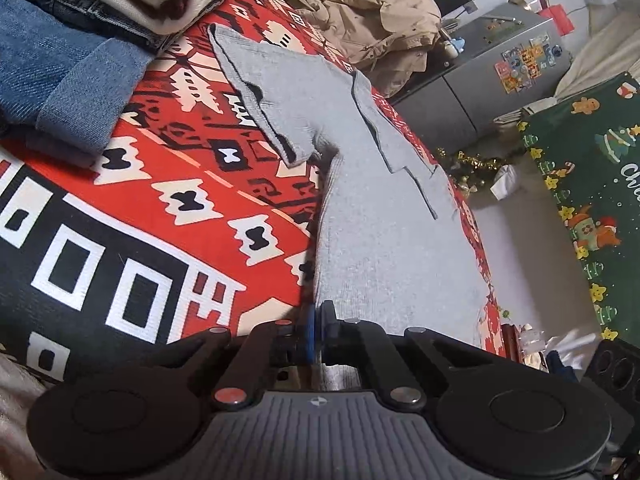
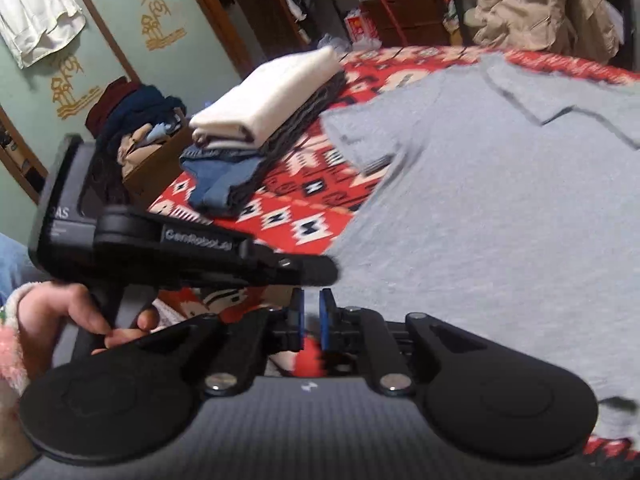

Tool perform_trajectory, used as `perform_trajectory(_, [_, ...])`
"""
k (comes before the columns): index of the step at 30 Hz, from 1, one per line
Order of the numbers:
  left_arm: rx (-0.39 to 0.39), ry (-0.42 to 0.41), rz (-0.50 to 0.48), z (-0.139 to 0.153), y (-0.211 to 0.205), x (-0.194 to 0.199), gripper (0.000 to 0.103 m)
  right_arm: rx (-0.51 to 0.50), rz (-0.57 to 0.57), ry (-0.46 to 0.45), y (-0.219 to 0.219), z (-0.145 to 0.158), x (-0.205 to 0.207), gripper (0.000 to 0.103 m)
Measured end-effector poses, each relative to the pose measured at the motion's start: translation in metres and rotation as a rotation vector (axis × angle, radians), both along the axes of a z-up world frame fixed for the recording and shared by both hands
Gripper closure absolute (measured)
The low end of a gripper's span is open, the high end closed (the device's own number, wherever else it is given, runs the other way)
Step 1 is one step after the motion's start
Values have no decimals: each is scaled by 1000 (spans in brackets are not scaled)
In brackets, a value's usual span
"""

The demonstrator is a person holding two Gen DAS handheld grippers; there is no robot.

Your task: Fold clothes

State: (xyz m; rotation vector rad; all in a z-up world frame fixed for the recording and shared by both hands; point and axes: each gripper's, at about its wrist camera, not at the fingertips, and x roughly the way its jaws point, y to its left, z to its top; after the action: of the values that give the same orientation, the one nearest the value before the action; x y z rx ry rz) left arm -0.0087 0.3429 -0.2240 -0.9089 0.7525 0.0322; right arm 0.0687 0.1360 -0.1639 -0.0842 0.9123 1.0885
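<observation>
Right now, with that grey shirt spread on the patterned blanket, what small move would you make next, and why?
Probably lift the left gripper and carry its pinched edge of the grey shirt across the body. Its jaws look shut on the fabric, one sleeve is already folded in, and the right gripper is slightly open, holding nothing.

Left hand-held gripper [image 1: 318, 330] pinched closed; right hand-held gripper [image 2: 312, 316] slightly parted, level.
</observation>
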Motion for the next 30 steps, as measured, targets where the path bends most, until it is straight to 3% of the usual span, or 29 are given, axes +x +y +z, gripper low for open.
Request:
perform_trajectory(7, [52,10,-25,5,-5,4,98,-55,-188,-58,-70,12,33,93])
perform_trajectory(12, [111,31,-41,12,-12,9,97,-101,-367,-75,-139,11,56,86])
perform_trajectory(16, [151,52,-54,18,-18,13,90,-127,-502,-80,-196,10,69,84])
perform_trajectory(21, [193,75,-62,24,-25,13,85,-100,-641,-10,-251,3,80,80])
perform_trajectory(30, [237,112,-100,29,-40,13,82,-150,-588,-24,-239,-12,72,80])
